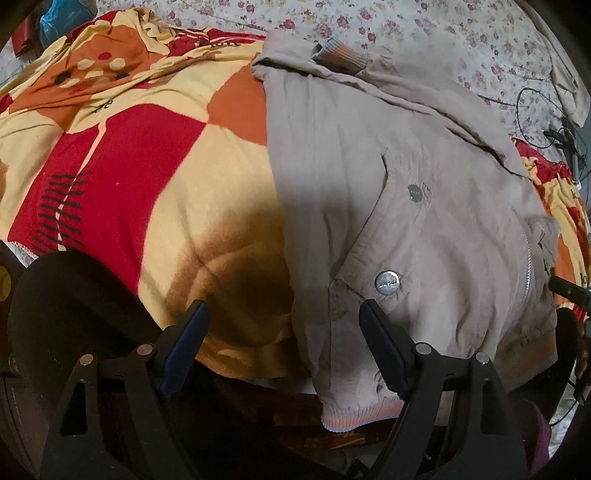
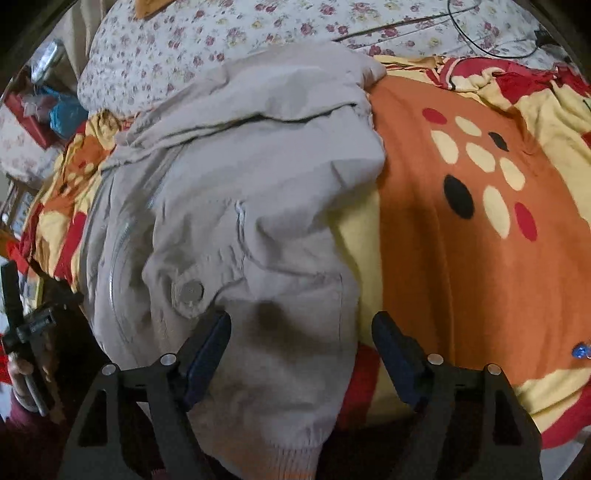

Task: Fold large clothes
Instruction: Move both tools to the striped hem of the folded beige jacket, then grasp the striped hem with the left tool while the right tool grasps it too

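- Left wrist view is showing a beige cloth jacket with metal snap buttons (image 1: 406,206) lying on a red, orange and yellow patterned blanket (image 1: 129,155), which is covering a bed.
- Its ribbed hem with an orange stripe (image 1: 354,413) is hanging over the near edge of the blanket.
- The left gripper (image 1: 284,314) is hovering above that near edge with its jaws spread wide; one dark finger (image 1: 188,339) is standing over the blanket, the other over the jacket cloth, and nothing is being pinched.
- A white sheet with small red flowers (image 1: 424,33) is lying behind the jacket.
- In the right wrist view, the jacket (image 2: 240,177) is lying crumpled at the left, with the zipper (image 2: 122,240) running along it.
- The right gripper (image 2: 303,325) is also standing spread apart over the jacket's lower corner, its pads not pressing on the cloth.
- At the far left, a hand (image 2: 26,373) is holding the handle of the other gripper.
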`<action>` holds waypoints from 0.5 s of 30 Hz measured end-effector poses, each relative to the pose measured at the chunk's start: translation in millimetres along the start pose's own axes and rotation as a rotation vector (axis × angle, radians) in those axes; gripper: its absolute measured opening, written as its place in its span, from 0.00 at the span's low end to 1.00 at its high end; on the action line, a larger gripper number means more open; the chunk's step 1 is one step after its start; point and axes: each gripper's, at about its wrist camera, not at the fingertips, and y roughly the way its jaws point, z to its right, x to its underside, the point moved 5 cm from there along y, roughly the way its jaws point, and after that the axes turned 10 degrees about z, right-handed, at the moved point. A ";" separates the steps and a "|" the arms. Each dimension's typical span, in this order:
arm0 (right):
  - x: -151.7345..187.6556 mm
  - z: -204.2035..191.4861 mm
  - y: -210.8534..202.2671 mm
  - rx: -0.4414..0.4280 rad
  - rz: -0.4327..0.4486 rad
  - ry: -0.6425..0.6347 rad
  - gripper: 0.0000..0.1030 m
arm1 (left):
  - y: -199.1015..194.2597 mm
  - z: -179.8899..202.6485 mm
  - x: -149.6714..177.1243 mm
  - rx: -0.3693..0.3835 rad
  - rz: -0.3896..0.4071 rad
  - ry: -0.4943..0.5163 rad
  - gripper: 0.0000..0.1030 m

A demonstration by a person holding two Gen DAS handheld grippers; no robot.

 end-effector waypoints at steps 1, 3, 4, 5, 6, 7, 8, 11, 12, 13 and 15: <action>2.3 -1.7 -1.6 -0.004 -0.008 -0.006 0.78 | 0.5 0.5 0.9 -0.001 -0.002 0.002 0.81; 7.1 -5.5 -3.9 -0.008 -0.028 -0.023 0.78 | 1.4 1.6 2.4 -0.001 -0.006 0.001 0.81; 8.4 -7.3 -3.6 -0.007 -0.036 -0.030 0.78 | 1.8 2.1 3.4 0.000 -0.009 -0.001 0.81; 11.6 -8.6 -3.2 -0.005 -0.049 -0.041 0.78 | 2.2 2.4 4.2 0.002 -0.013 -0.001 0.81; 13.5 -9.5 -2.5 -0.003 -0.056 -0.044 0.78 | 2.7 2.9 4.5 0.003 -0.016 0.000 0.81; 15.1 -10.3 -1.0 -0.001 -0.063 -0.046 0.78 | 2.6 3.8 5.5 0.003 -0.019 0.005 0.81; 17.7 -10.1 0.1 -0.001 -0.073 -0.045 0.78 | 2.6 4.4 6.3 0.002 -0.021 0.008 0.81; 22.6 -9.1 1.1 -0.003 -0.093 -0.038 0.78 | 2.0 6.6 9.6 0.011 -0.036 0.016 0.81; 23.8 -8.6 0.6 -0.006 -0.097 -0.036 0.78 | 2.5 6.9 12.0 0.024 -0.054 0.014 0.81; 24.4 -9.7 0.7 -0.010 -0.101 -0.033 0.78 | 2.9 6.7 13.7 0.032 -0.066 0.011 0.81; 27.6 -9.7 -0.1 -0.016 -0.118 -0.032 0.78 | 4.6 6.2 19.8 0.048 -0.103 0.010 0.81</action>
